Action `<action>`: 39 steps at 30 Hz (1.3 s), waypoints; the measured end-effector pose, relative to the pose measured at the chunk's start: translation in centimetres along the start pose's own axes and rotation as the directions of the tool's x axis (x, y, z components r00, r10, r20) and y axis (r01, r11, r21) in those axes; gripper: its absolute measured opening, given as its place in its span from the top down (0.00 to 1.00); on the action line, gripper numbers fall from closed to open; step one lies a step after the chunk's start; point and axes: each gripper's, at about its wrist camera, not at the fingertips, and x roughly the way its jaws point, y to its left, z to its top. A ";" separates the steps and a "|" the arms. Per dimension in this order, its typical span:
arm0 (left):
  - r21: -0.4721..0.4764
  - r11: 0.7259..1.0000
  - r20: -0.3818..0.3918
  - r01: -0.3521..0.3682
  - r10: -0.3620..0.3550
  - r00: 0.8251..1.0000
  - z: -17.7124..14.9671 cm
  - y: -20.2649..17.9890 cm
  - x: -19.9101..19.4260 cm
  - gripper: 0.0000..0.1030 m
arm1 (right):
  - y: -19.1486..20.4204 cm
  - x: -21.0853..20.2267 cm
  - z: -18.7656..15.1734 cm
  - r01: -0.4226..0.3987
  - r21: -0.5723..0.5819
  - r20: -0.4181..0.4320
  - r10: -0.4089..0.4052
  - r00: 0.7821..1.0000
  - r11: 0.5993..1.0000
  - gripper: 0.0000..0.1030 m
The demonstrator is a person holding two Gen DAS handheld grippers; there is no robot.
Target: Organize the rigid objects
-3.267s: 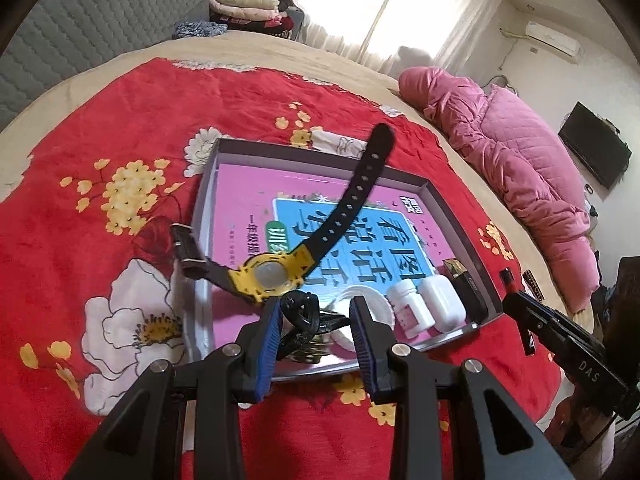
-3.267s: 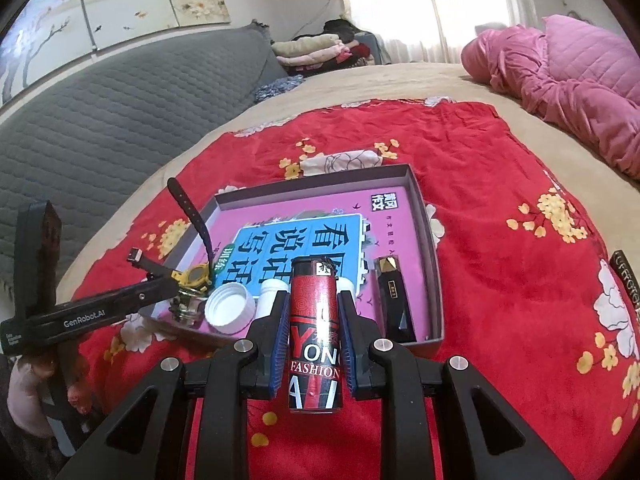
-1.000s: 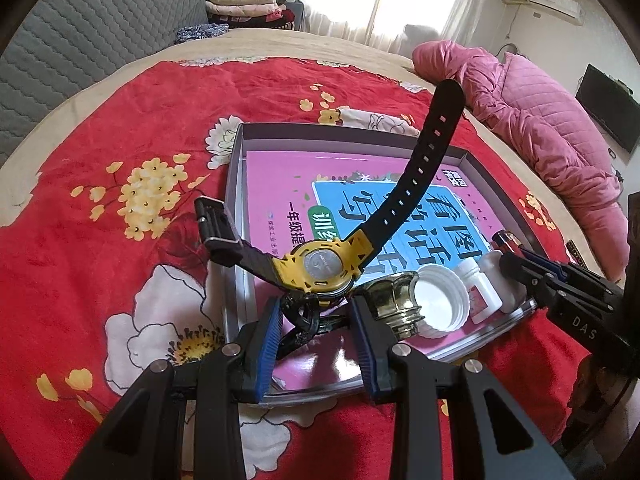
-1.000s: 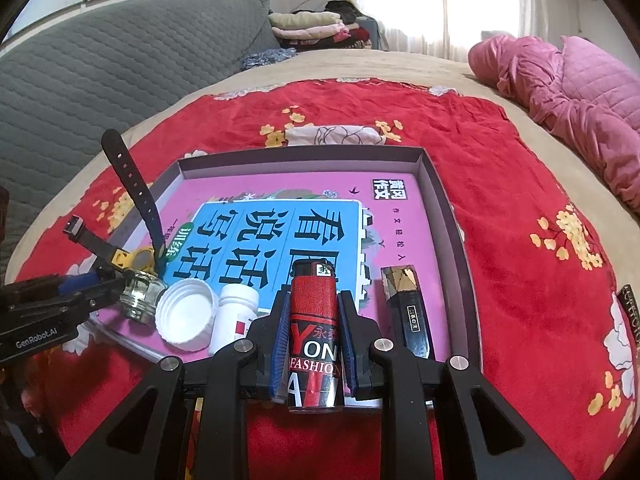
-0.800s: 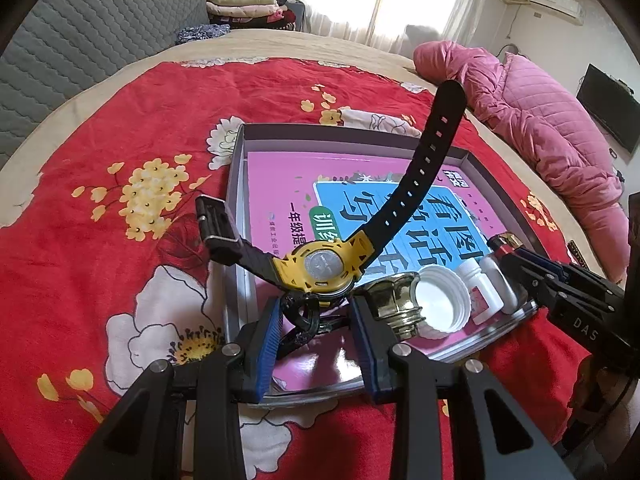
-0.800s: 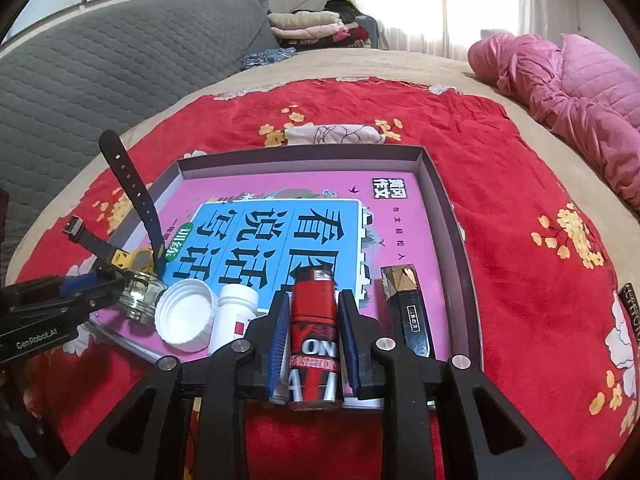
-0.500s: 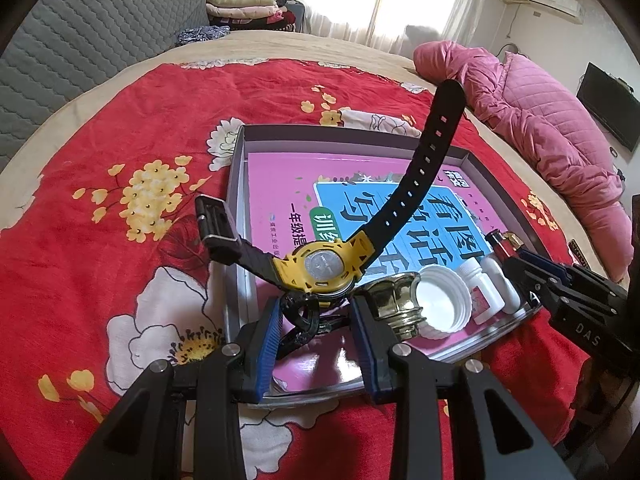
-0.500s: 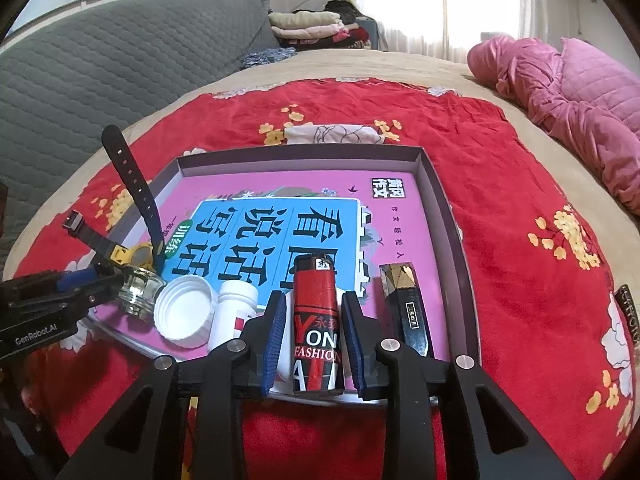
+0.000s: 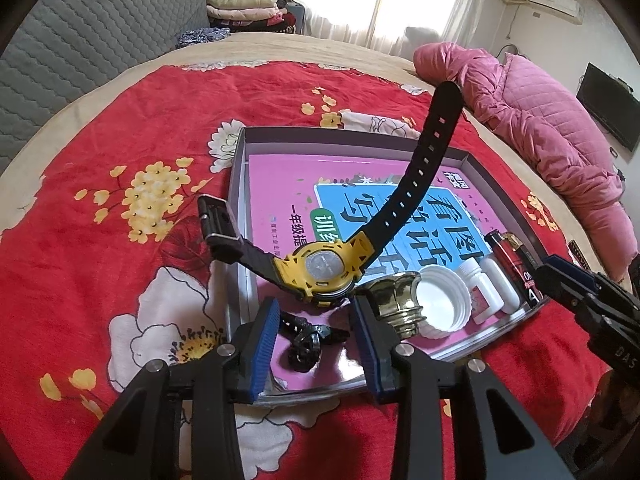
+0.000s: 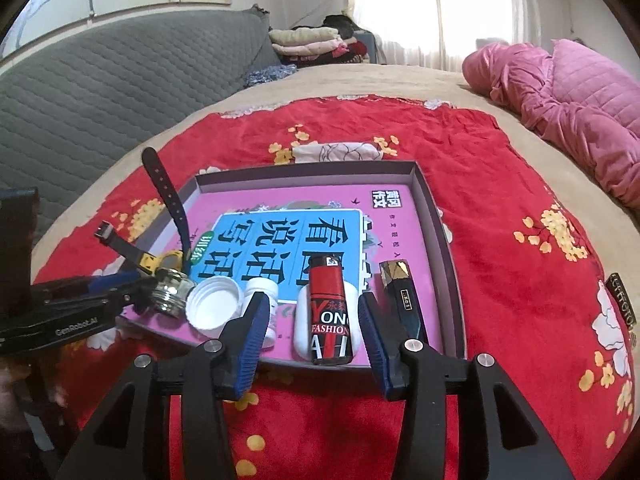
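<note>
Both the left gripper (image 9: 314,334) and right gripper (image 10: 310,330) are spread wide, nothing held. The lighter (image 10: 330,312) lies in the tray (image 10: 436,216); the watch (image 9: 320,270), propped across the rim, could be tipped out.

Ahead of the right hand-held gripper (image 10: 310,326), the red lighter (image 10: 330,312) lies between its spread fingers, flanked by a white bottle (image 10: 264,300) and a black case (image 10: 404,300). Beyond them the tray (image 10: 436,216) floor lies bare. The watch (image 9: 324,268) strap rises before the left hand-held gripper (image 9: 316,332), the brass cap (image 9: 396,300) crowding its right finger.
</note>
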 end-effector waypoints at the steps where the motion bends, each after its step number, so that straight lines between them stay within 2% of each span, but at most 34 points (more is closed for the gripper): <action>1: 0.002 1.000 0.001 -0.002 0.002 1.000 0.0 -0.1 0.0 0.64 | 0.1 -0.2 0.0 0.001 -0.002 0.002 -0.001 1.000 1.000 0.54; 6: 0.004 1.000 0.003 0.001 -0.001 1.000 -0.1 -0.2 -0.6 0.63 | 0.3 -0.9 -0.1 0.003 0.002 0.006 -0.003 1.000 1.000 0.52; 18: 0.036 0.999 0.049 0.016 -0.018 0.999 -0.4 -2.4 -3.3 0.60 | 1.3 -2.7 -0.1 0.013 -0.022 0.029 -0.012 0.999 1.000 0.34; 19: 0.040 0.999 0.057 0.020 -0.022 0.998 -0.5 -2.7 -3.6 0.56 | 1.3 -2.9 -0.1 0.010 -0.022 0.032 -0.009 0.999 1.000 0.32; 20: 0.044 0.999 0.068 0.023 -0.026 0.997 -0.5 -3.0 -3.9 0.44 | 1.3 -3.1 -0.1 0.006 -0.022 0.033 -0.005 0.999 1.000 0.30; 22: 0.052 0.998 0.094 0.027 -0.032 0.995 -0.5 -3.5 -4.7 0.33 | 1.4 -3.6 -0.2 0.008 -0.021 0.037 -0.007 0.999 1.000 0.29; 27: 0.047 0.998 0.131 0.034 -0.040 0.991 -0.6 -4.5 -6.3 0.32 | 1.7 -5.0 -0.7 0.055 -0.027 0.065 -0.054 0.996 0.998 0.28; 35: 0.020 0.999 0.104 0.050 -0.051 0.993 -1.5 -5.1 -7.4 0.32 | 1.7 -7.3 -1.5 0.061 -0.019 0.093 -0.059 0.994 0.998 0.28; 39: 0.033 0.999 0.102 0.011 -0.015 0.995 -2.2 -5.7 -8.1 0.32 | 1.9 -8.1 -2.2 0.055 -0.010 0.094 -0.054 0.994 0.998 0.28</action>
